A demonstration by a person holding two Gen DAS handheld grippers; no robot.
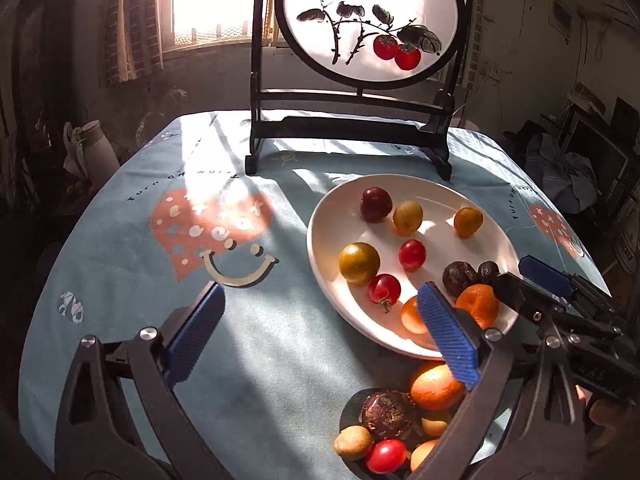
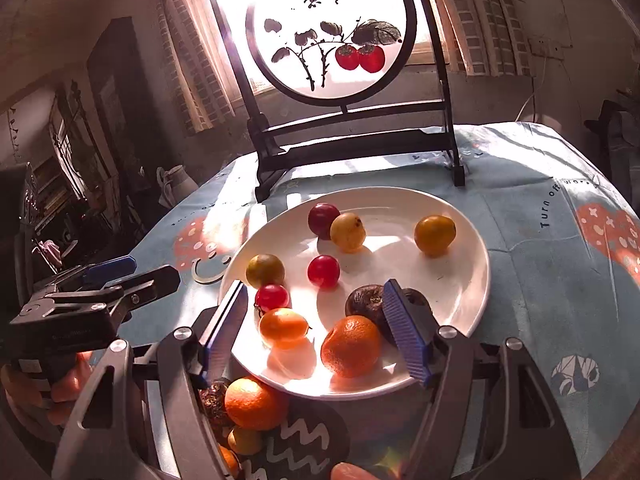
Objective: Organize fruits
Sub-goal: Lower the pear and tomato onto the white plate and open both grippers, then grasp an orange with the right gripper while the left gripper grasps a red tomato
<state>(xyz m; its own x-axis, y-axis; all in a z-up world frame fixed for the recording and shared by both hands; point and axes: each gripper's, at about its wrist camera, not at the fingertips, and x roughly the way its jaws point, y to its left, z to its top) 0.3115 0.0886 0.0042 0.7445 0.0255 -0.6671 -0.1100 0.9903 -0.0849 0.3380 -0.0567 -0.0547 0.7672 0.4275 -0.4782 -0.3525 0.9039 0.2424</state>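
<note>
Sunlight falls on a blue tablecloth (image 1: 120,280) with a round picture stand (image 2: 352,132) at the back; both claws are spread wide and hold nothing; the left gripper (image 1: 320,328) hangs over bare cloth, with the white plate (image 1: 320,240) of small fruits just past its right finger; the right gripper (image 2: 316,328) hangs over the plate's near edge, and an orange (image 2: 351,346) and a small orange tomato (image 2: 282,328) sit between its fingers; below both claws a dark plate (image 2: 316,440) holds more fruit.

bare cloth (image 1: 132,280) left of plate (image 1: 320,240); screen (image 1: 352,128) behind
</note>
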